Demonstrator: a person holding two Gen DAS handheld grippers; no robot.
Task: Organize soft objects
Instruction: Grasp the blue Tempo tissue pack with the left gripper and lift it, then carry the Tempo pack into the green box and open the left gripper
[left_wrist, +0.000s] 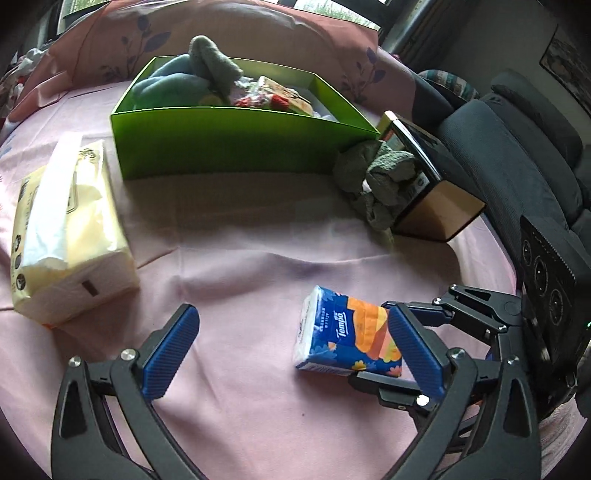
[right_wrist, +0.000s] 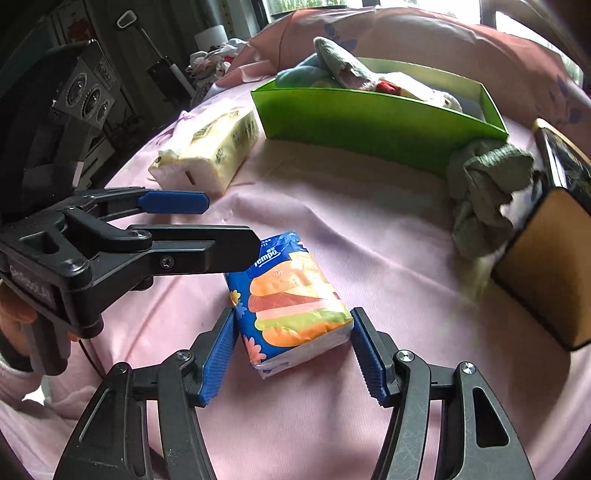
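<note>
Left wrist view: left gripper (left_wrist: 291, 349) released, jaws wide, nothing between them. Tissue pack (left_wrist: 345, 332) lower right of centre on the pink bed sheet (left_wrist: 258, 258); green box (left_wrist: 229, 144) upper centre, part filled with soft items; large tissue packet (left_wrist: 70, 225) at left; grey cloth (left_wrist: 380, 184) at right.

Right wrist view: right gripper (right_wrist: 293, 350) straddles the tissue pack (right_wrist: 291, 302) at lower centre, pads at its long sides; firm contact unclear. Judged light, squashy, film-slick: take hold across the long sides, mid-length, gently.
</note>
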